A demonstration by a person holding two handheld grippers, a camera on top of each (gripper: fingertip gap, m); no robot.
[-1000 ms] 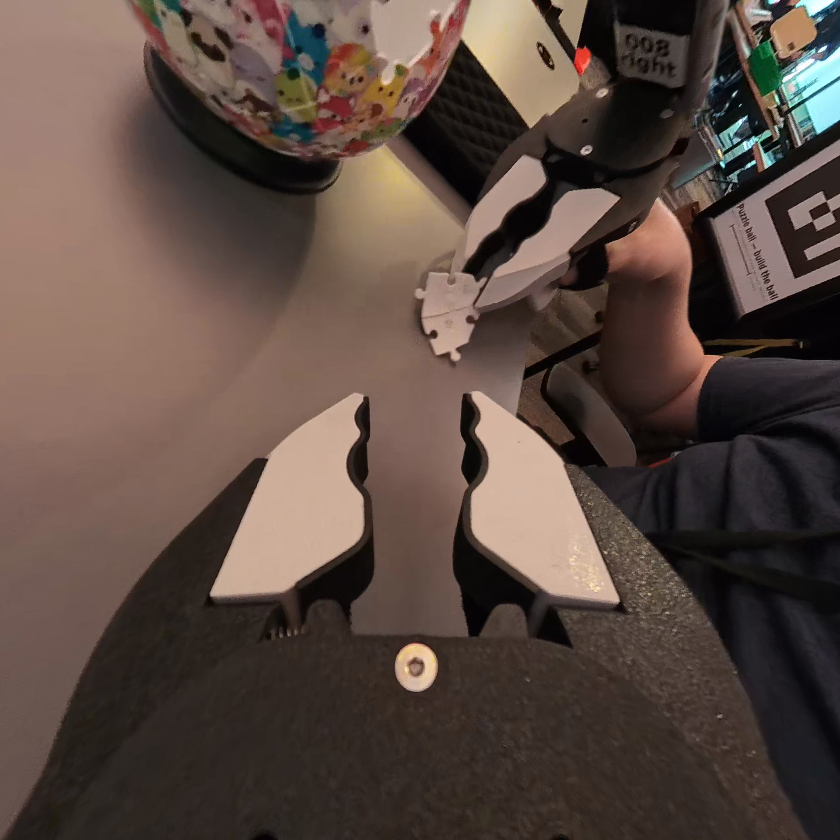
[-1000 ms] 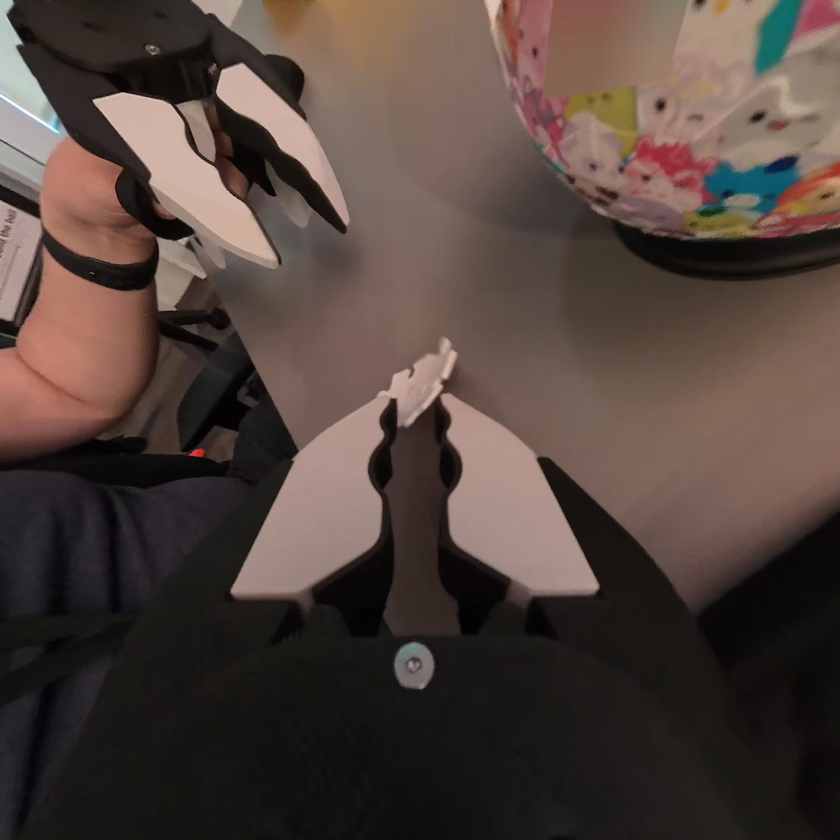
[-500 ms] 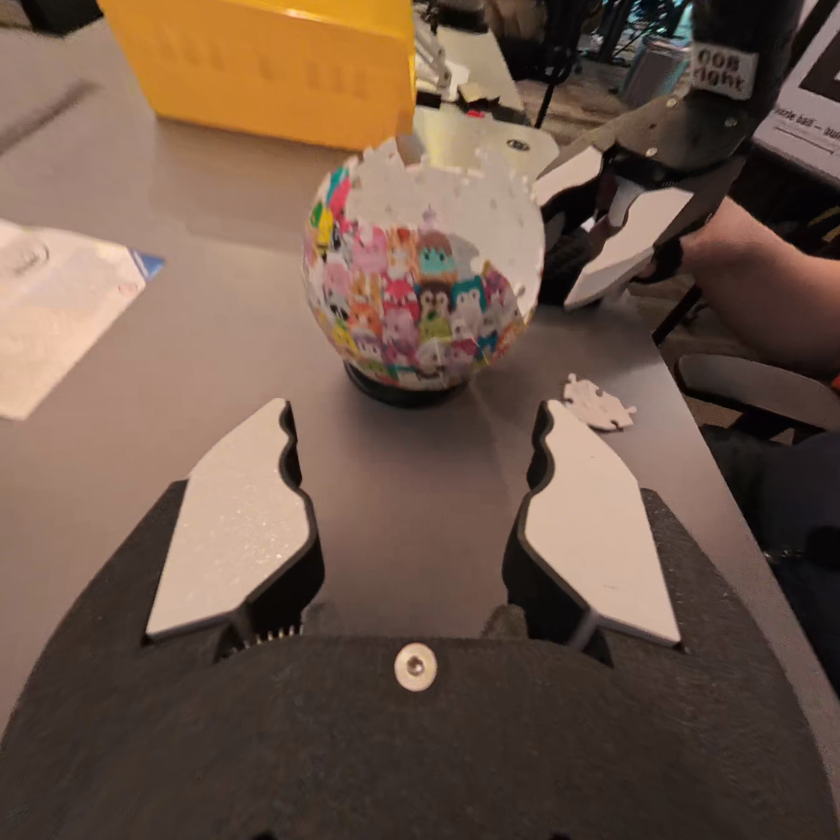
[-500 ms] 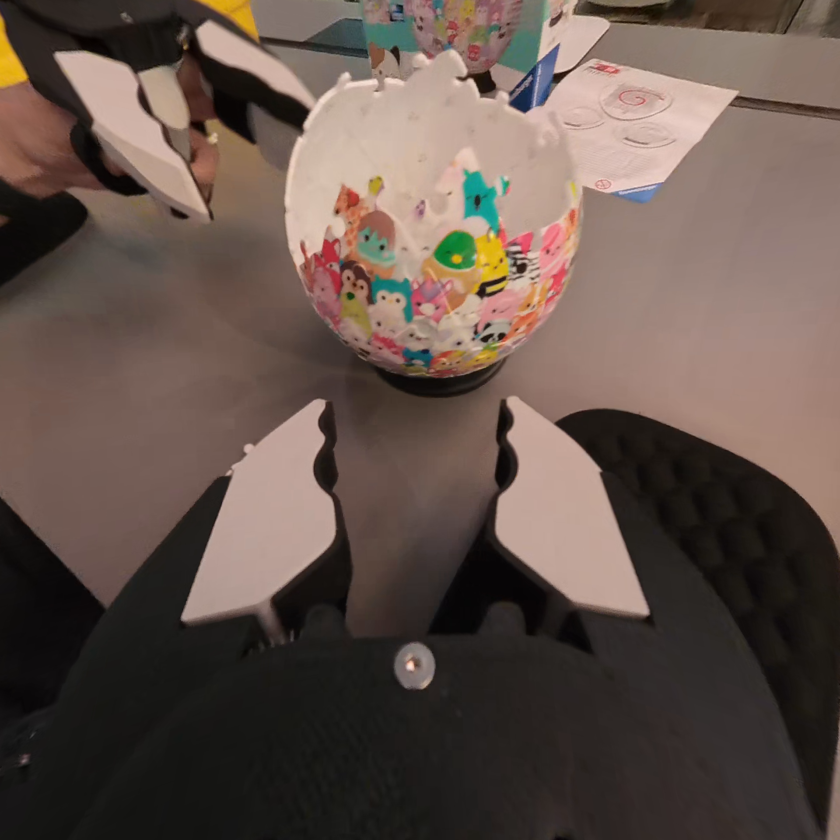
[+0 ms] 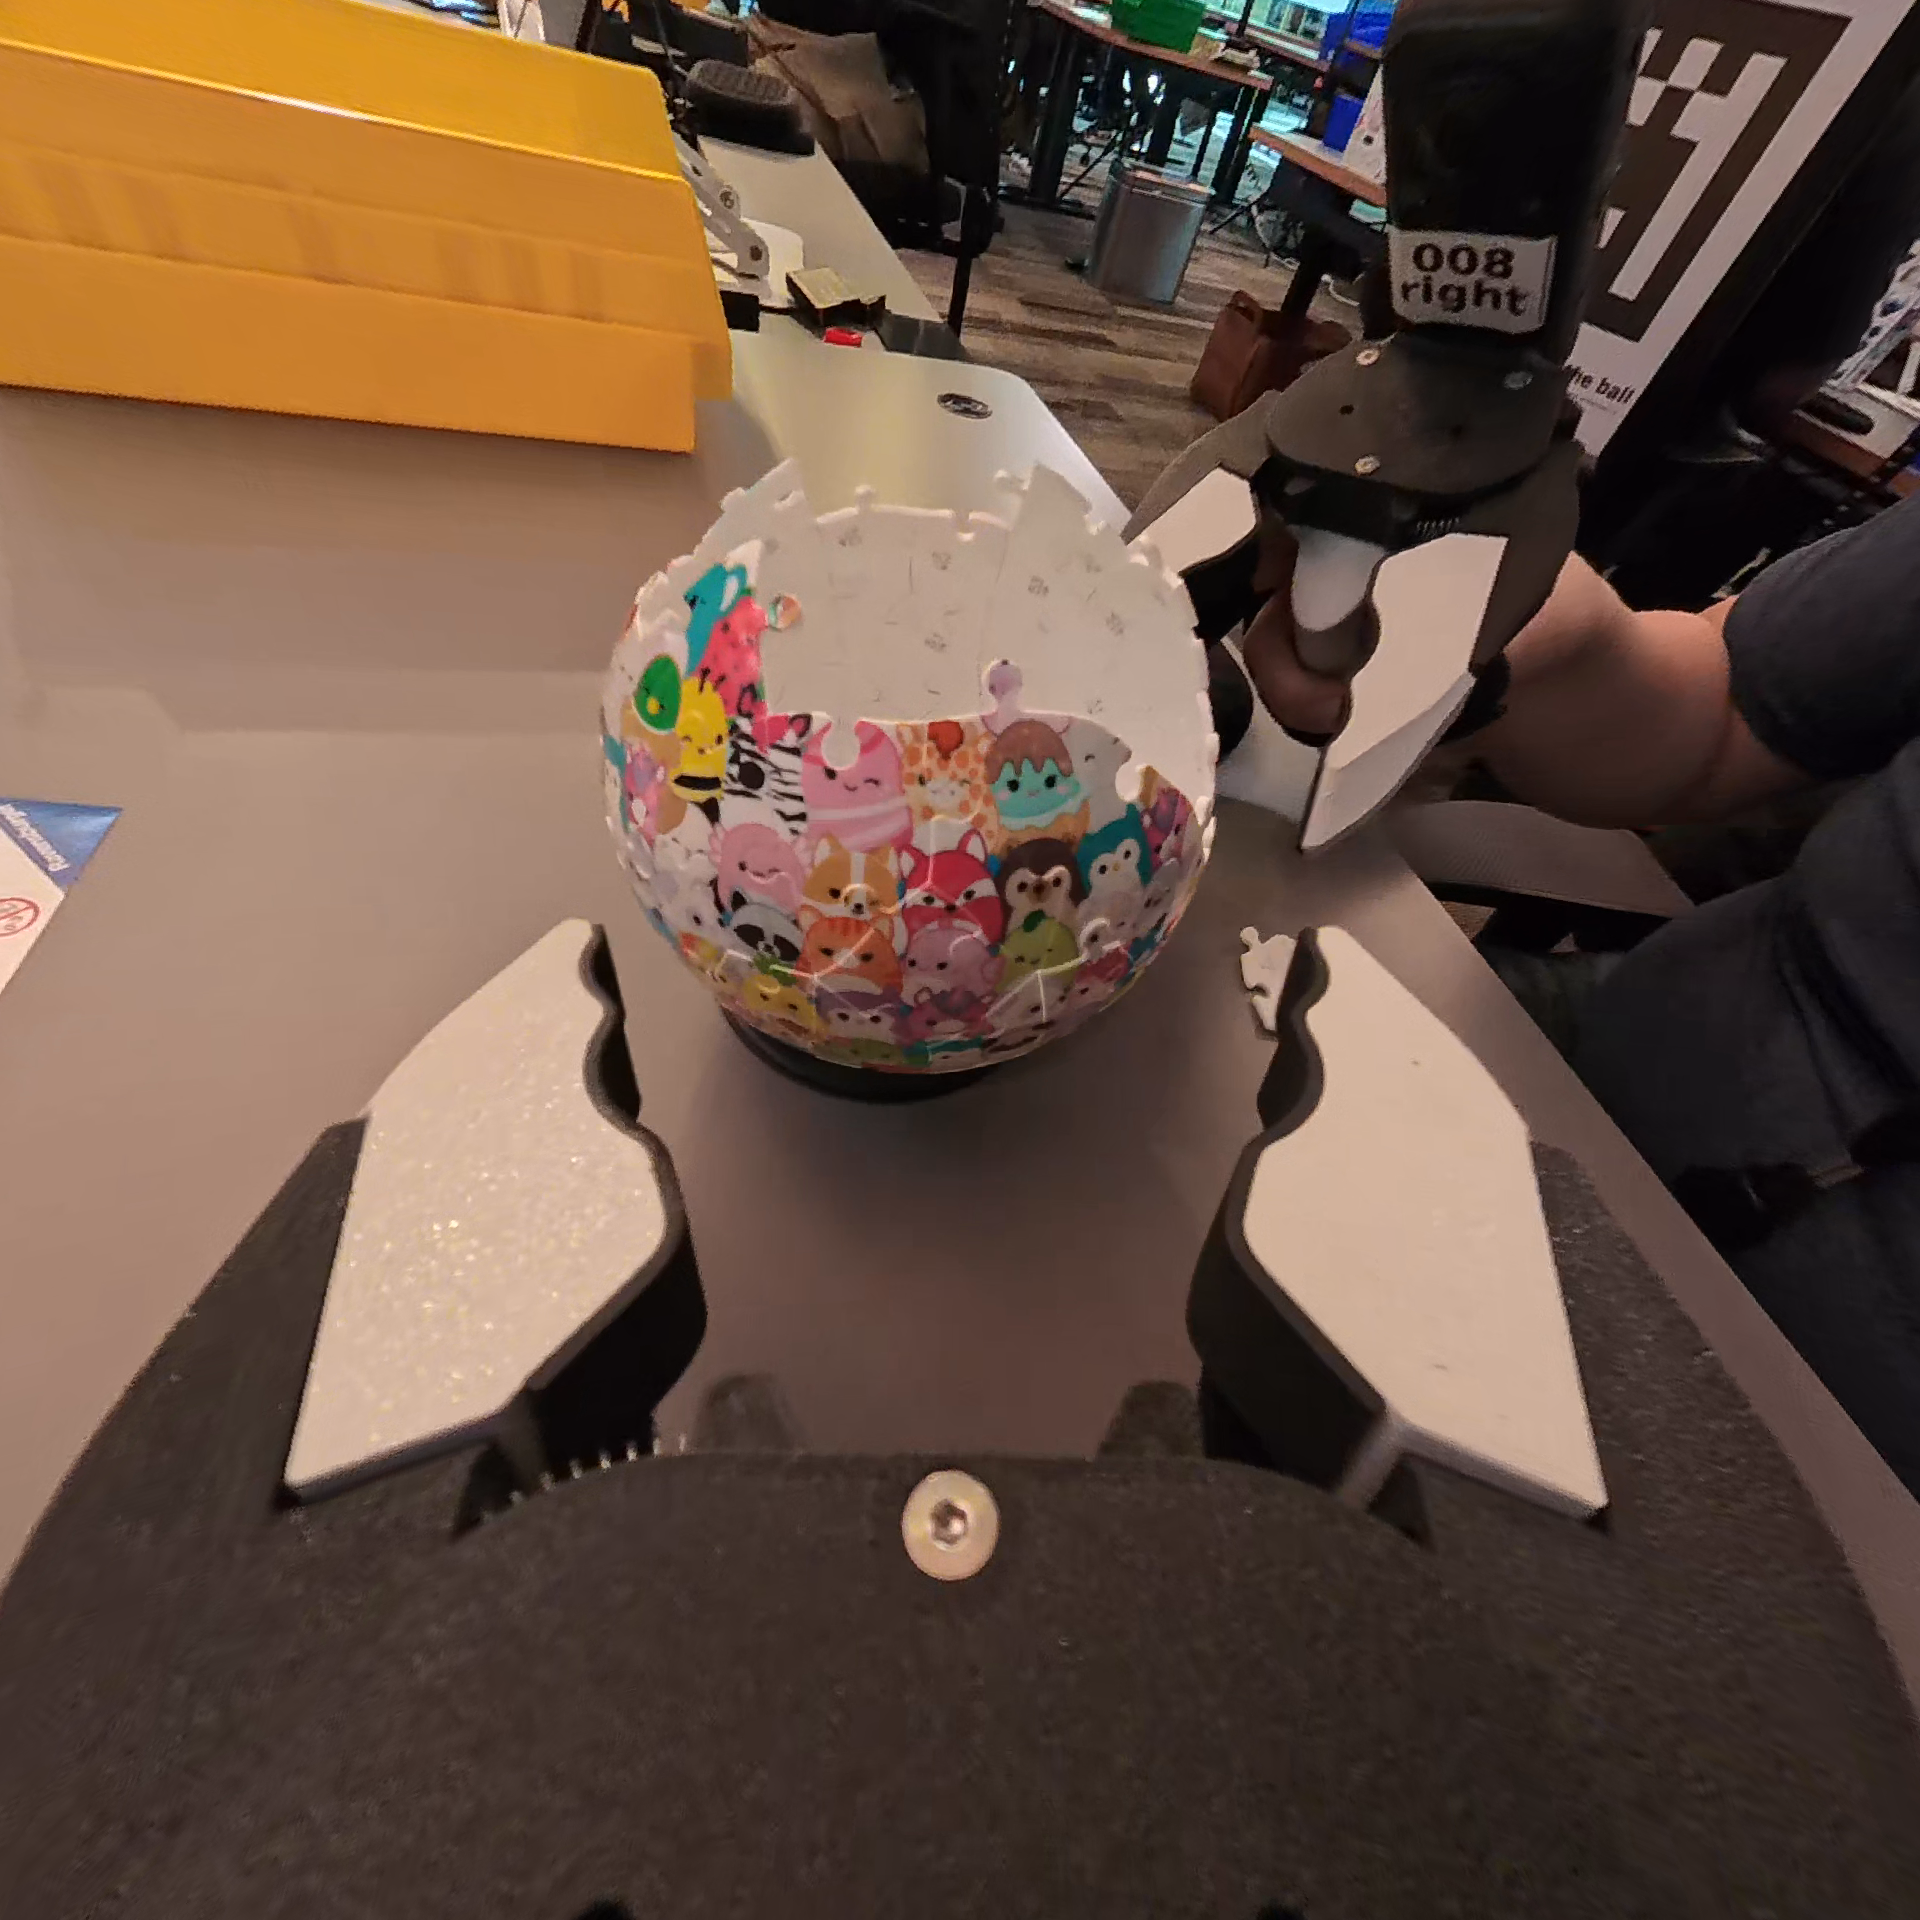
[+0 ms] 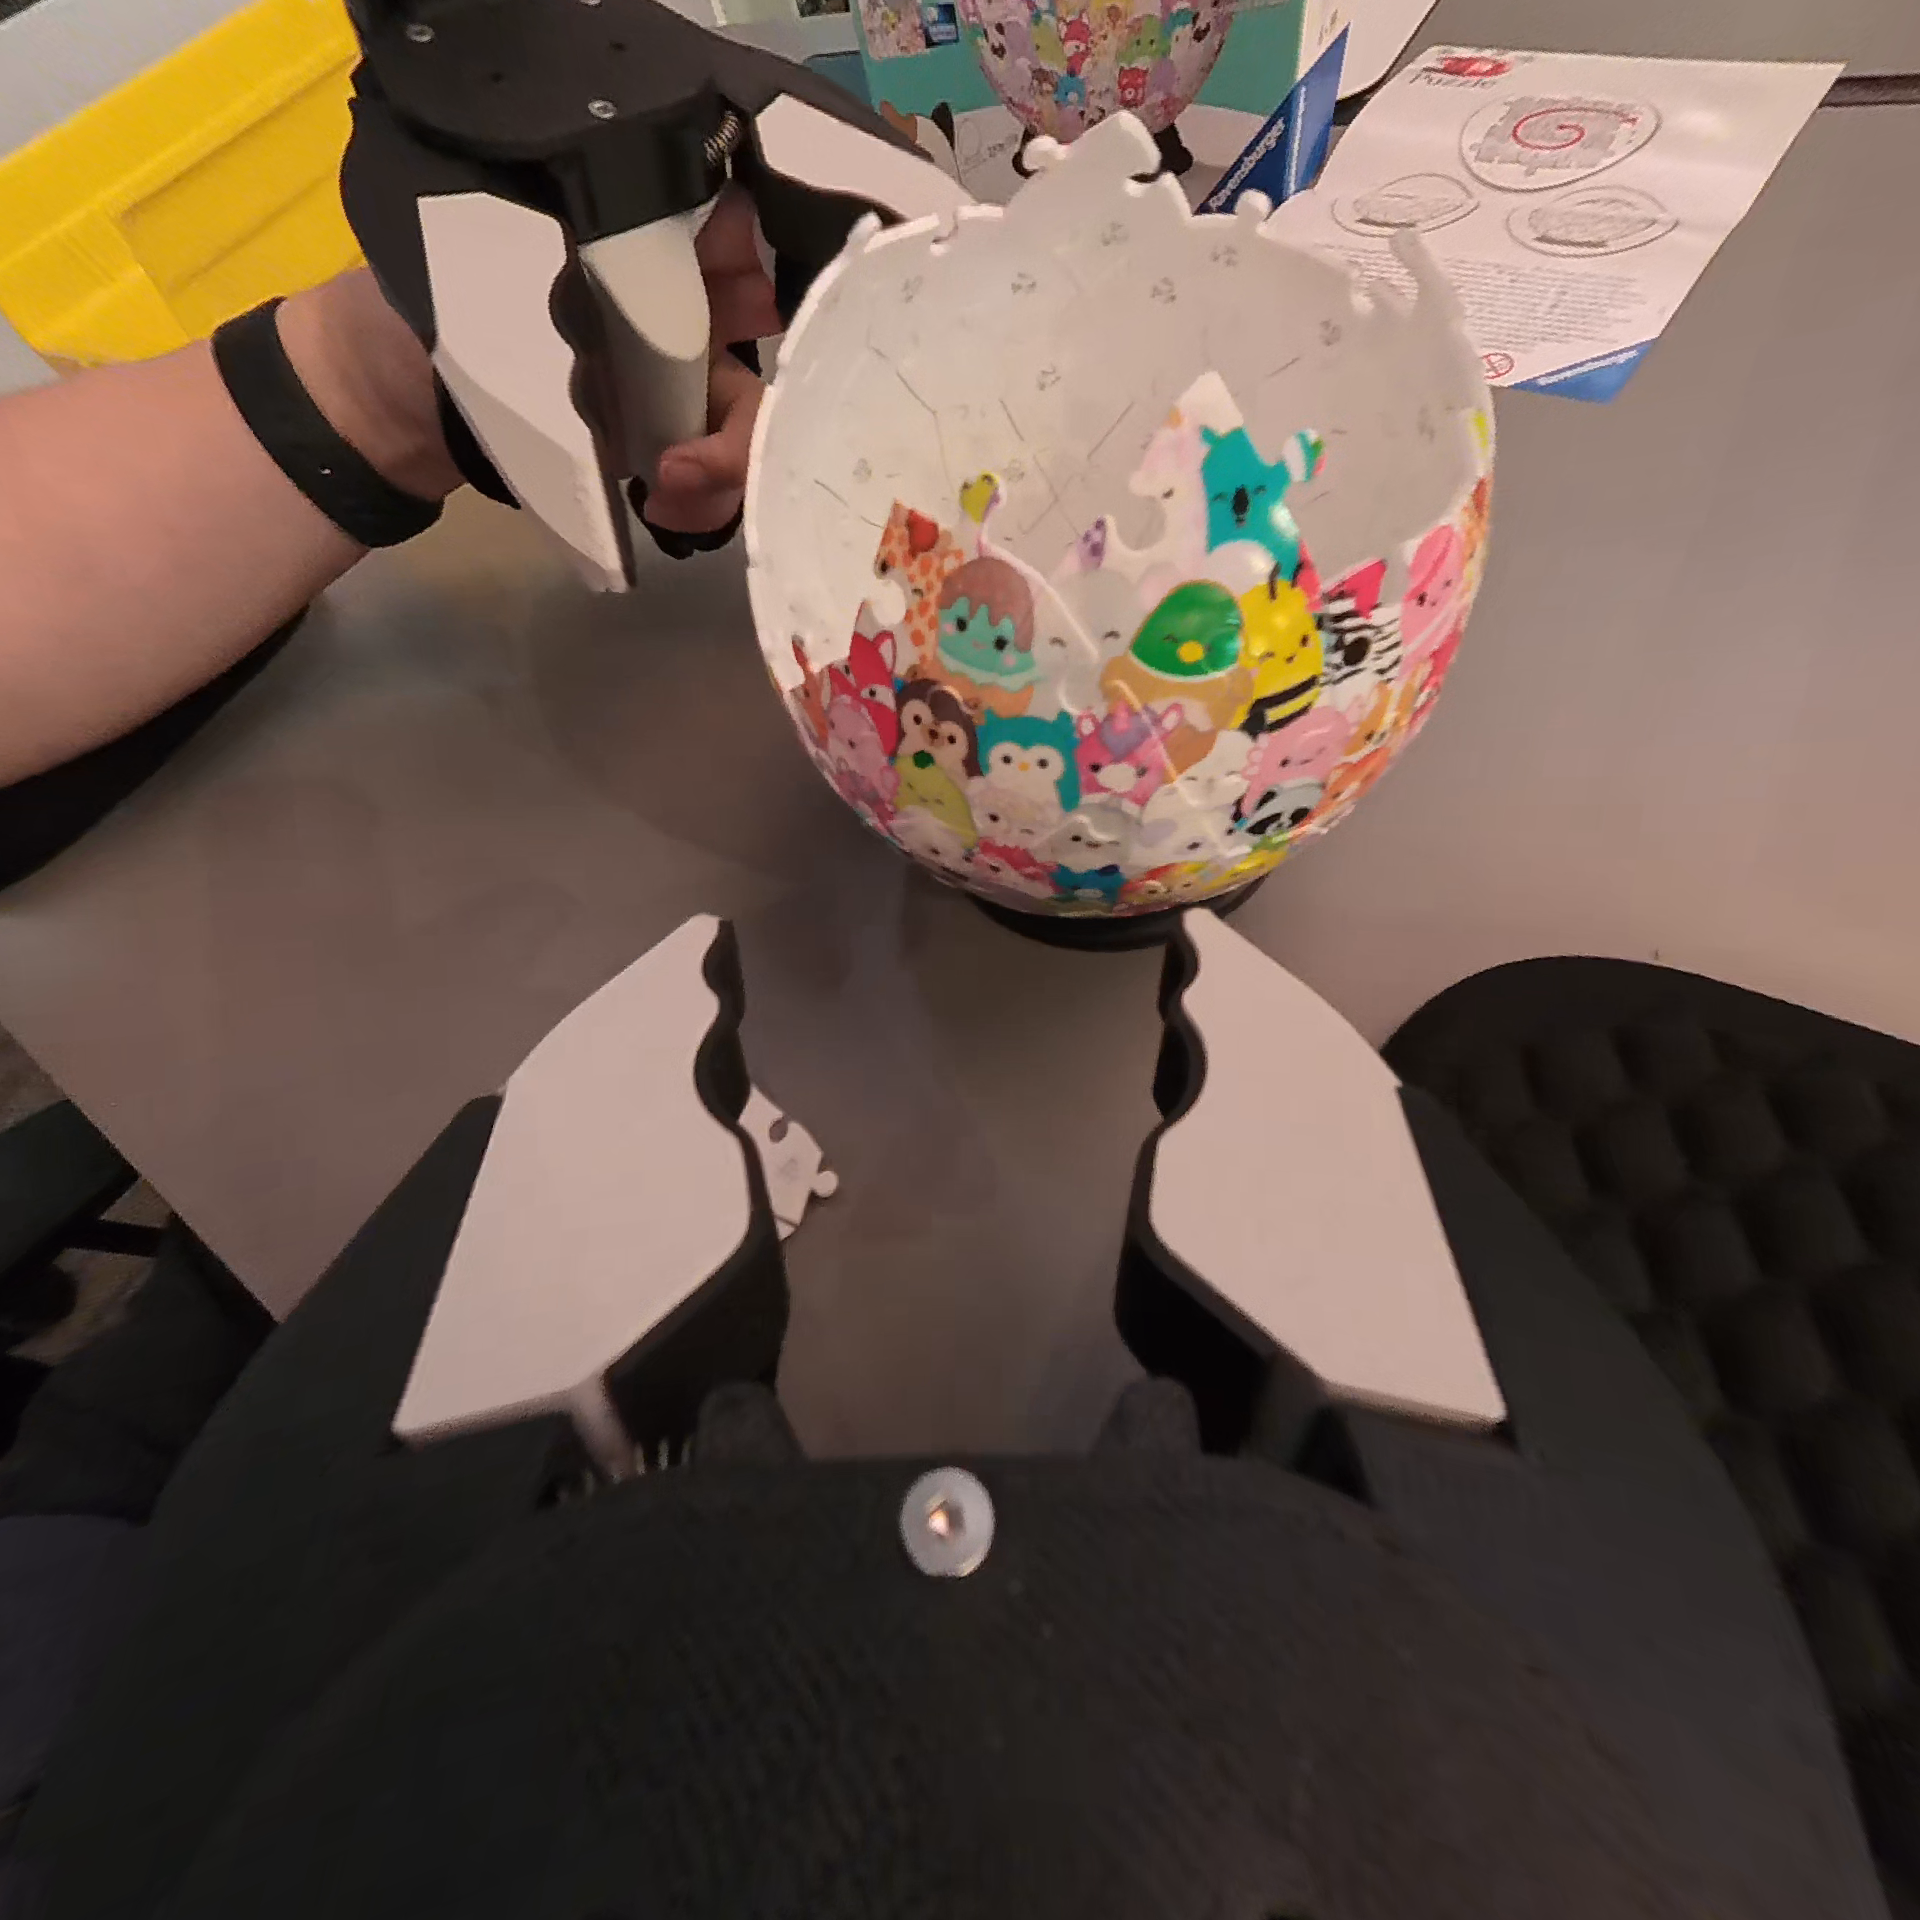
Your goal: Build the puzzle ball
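**Half-built puzzle ball on its stand, both tools released**

Going left to right in the left wrist view: a yellow bin (image 5: 332, 260) sits far left on the grey surface (image 5: 260, 675), and the corner of a printed sheet (image 5: 42, 862) lies at the left edge. The left tool (image 5: 951, 945) is released, its two white fingers spread wide and holding nothing, framing the puzzle ball (image 5: 909, 821) just beyond them. The ball stands upright on a dark round stand (image 5: 862, 1075); its lower half shows colourful cartoon animals, while the upper part is an open shell with a jagged rim and a white inside. A loose white puzzle piece (image 5: 1262, 971) lies flat on the surface to the right of the ball, just beside the left tool's right fingertip. Further right, the right tool (image 5: 1247, 686) hangs over the surface near the ball's right side, also spread apart and empty.

In the right wrist view, the left tool (image 6: 748, 395) hovers at the ball's left side, held by a hand (image 6: 717, 416) with a dark wristband. The right tool (image 6: 951, 940) is released, with the same loose piece (image 6: 790, 1169) lying partly under its left finger. A black textured mat (image 6: 1683, 1195) lies near right; the puzzle box (image 6: 1091, 73) and an instruction sheet (image 6: 1558, 197) lie far right.
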